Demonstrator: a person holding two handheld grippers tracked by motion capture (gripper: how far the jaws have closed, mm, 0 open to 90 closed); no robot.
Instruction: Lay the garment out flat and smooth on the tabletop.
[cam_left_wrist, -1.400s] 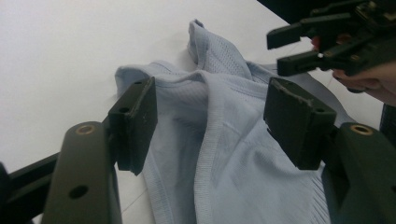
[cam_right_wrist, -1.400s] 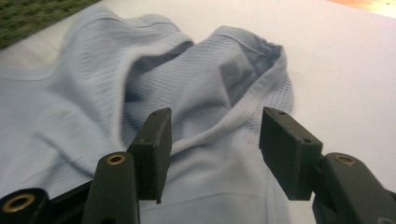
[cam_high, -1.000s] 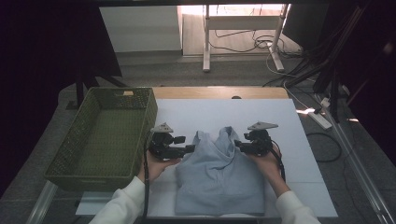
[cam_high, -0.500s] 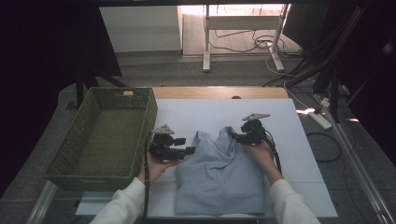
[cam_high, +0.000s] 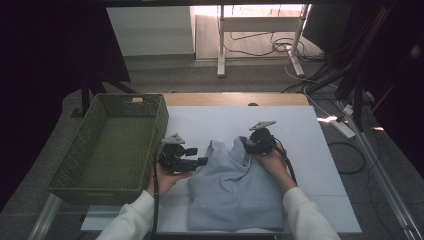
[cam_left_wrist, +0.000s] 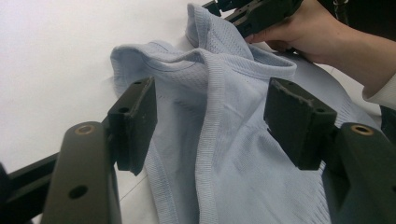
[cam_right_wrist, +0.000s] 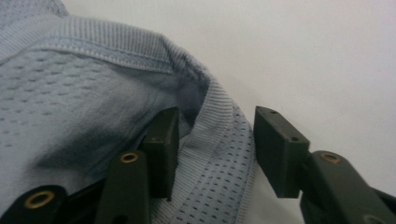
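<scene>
At the shirt's (cam_high: 235, 185) collar, the right gripper's (cam_high: 248, 143) jaws had just been closing around the ribbed edge, not yet clamped; the left gripper (cam_left_wrist: 210, 116) stood released.

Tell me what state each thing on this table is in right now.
Shirt: light blue, folded flat, collar end rumpled and raised.
Basket: green, upright, nothing inside.
Left claw: open, jaws either side of the shirt's ribbed edge, not pressing.
Right claw: has just been closing; the shirt's edge lies between its jaws, not yet pinched.

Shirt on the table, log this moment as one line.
shirt: flat on table | left gripper: open over collar | right gripper: closing, ribbed edge between fingers, not clamped | basket: left
</scene>
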